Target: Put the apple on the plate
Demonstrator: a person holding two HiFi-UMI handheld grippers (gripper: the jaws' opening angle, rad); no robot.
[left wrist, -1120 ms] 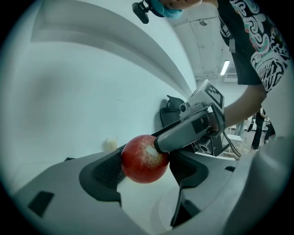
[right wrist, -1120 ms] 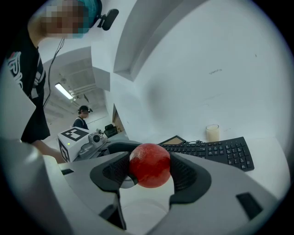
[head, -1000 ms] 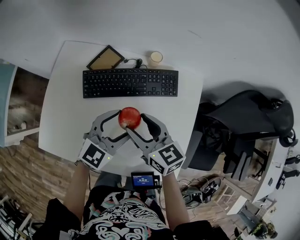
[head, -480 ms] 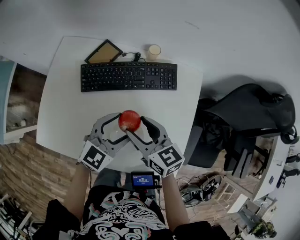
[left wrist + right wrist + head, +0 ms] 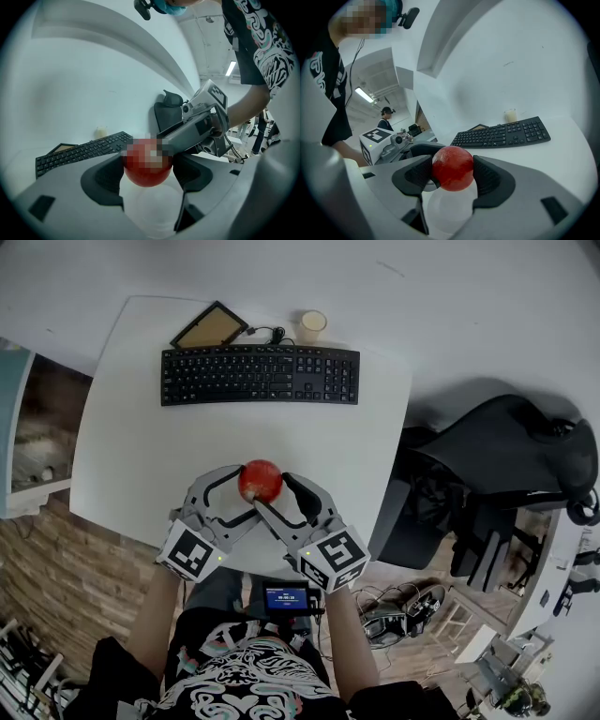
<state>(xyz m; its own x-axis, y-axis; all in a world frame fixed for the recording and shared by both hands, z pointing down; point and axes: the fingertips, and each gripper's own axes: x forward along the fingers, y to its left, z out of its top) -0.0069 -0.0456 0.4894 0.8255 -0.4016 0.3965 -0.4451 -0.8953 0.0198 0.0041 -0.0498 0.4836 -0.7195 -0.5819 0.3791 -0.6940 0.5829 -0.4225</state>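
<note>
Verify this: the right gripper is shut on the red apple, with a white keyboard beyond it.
The keyboard is black, not white; the right gripper view shows it. The right gripper is indeed shut on the red apple.

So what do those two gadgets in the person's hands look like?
The left gripper and right gripper are matching grey plastic claws, each with two curved jaws lined by black ribbed pads. Each carries a white cube printed with black square markers, plus a small green light. The person wears a black-and-white patterned shirt.

Apple (image 5: 261,481) over plate (image 5: 445,208); keyboard (image 5: 260,375) behind.
</note>
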